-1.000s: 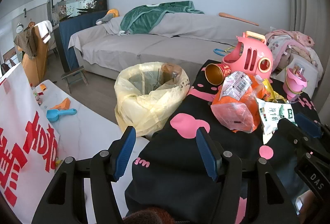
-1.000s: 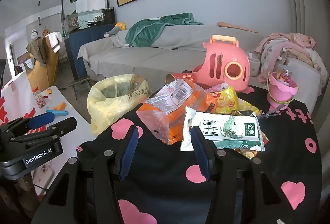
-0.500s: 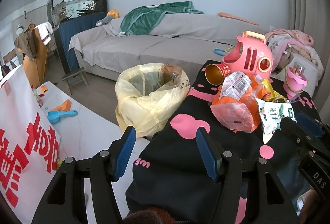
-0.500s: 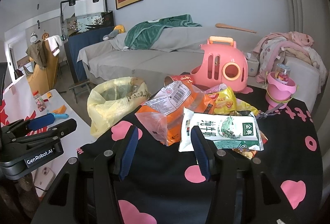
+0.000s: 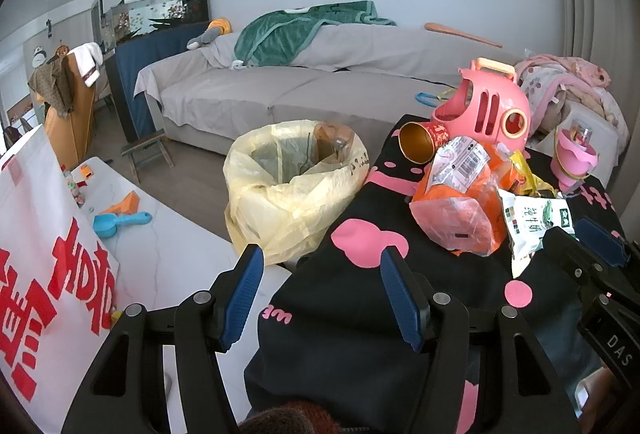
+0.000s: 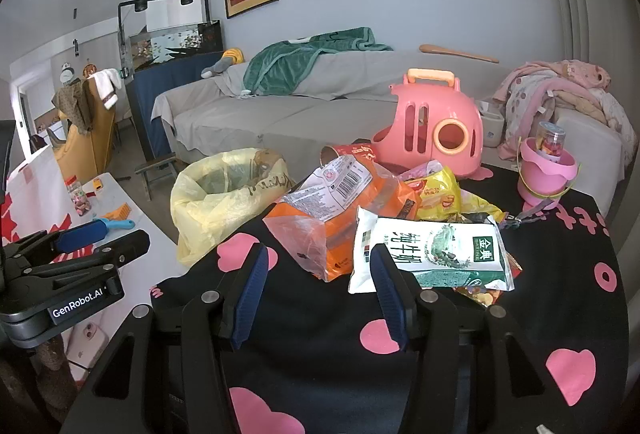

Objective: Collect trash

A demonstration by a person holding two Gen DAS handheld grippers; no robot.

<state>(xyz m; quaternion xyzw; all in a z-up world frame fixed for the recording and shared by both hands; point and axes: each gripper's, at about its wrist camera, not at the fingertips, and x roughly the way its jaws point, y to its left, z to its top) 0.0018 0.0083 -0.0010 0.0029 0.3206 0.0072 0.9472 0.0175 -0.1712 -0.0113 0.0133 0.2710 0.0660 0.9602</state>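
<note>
A pile of trash lies on a black cloth with pink shapes (image 6: 400, 354): an orange plastic bag (image 6: 352, 210) (image 5: 460, 210), a white and green milk pouch (image 6: 432, 254) (image 5: 536, 222), yellow wrappers (image 6: 440, 190) and a red-gold paper cup (image 5: 420, 144). A yellow trash bag (image 5: 288, 186) (image 6: 224, 202) stands open on the floor left of the cloth. My left gripper (image 5: 322, 294) is open and empty, low over the cloth's left edge. My right gripper (image 6: 318, 292) is open and empty, just short of the orange bag and the pouch.
A pink plastic carrier (image 6: 432, 130) and a pink bucket (image 6: 544, 174) stand behind the pile. A white table (image 5: 160, 246) at left holds a blue scoop (image 5: 120, 222). A grey sofa (image 5: 280, 90) runs along the back wall. A wooden stool (image 5: 148, 154) stands near it.
My right gripper has edged forward toward the pile. The left gripper has barely moved. Both stay open.
</note>
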